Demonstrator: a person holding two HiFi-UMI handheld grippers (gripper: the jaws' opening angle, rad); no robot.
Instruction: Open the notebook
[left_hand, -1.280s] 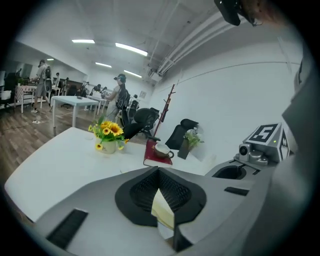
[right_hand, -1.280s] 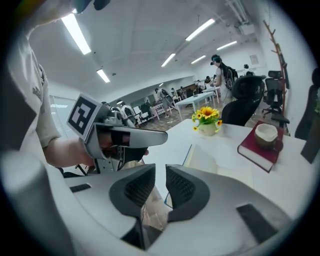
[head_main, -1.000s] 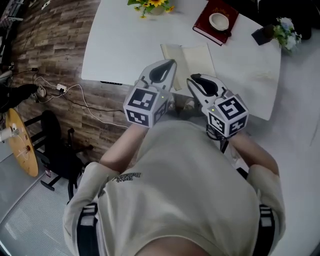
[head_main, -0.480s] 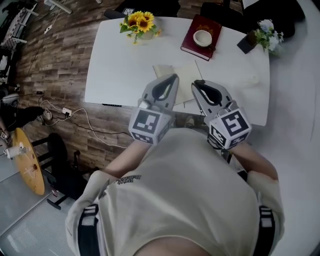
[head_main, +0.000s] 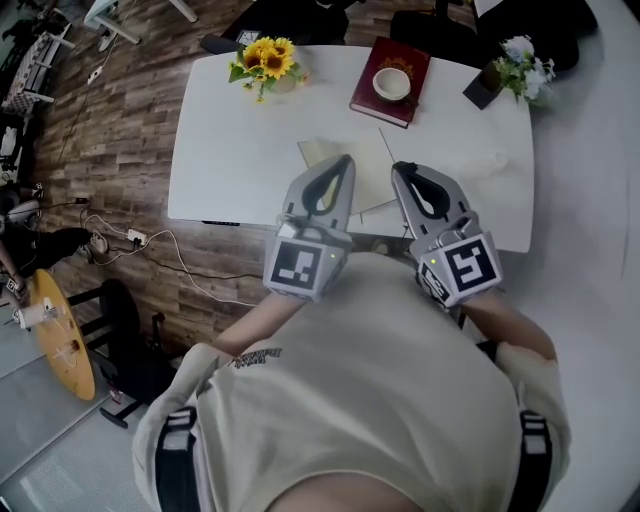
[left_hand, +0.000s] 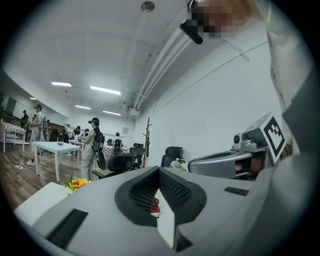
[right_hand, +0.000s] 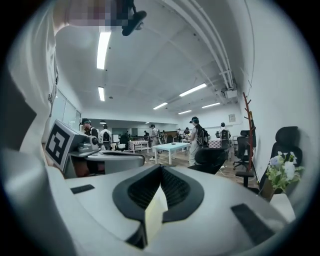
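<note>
Notebook (head_main: 368, 165) lies open and flat on the white table (head_main: 230, 150), cream pages up, at the 6 o'clock edge nearest the person. A red book (head_main: 372, 92) carrying a small bowl (head_main: 392, 84) sits at its 12 o'clock, and the sunflowers (head_main: 262, 62) at 10 o'clock.

Assessment: the opening appears complete, with no cover or page seen standing, and nothing evident is left to do.

The spread's long axis runs roughly 9 to 3, the right end slightly raised. Its short edges run near 12 to 6, leaning toward 11 to 5. The spine is largely covered by the left gripper (head_main: 346, 162).

That gripper and the right gripper (head_main: 400, 170) are held near the chest. Each has its jaws together with nothing between them.
</note>
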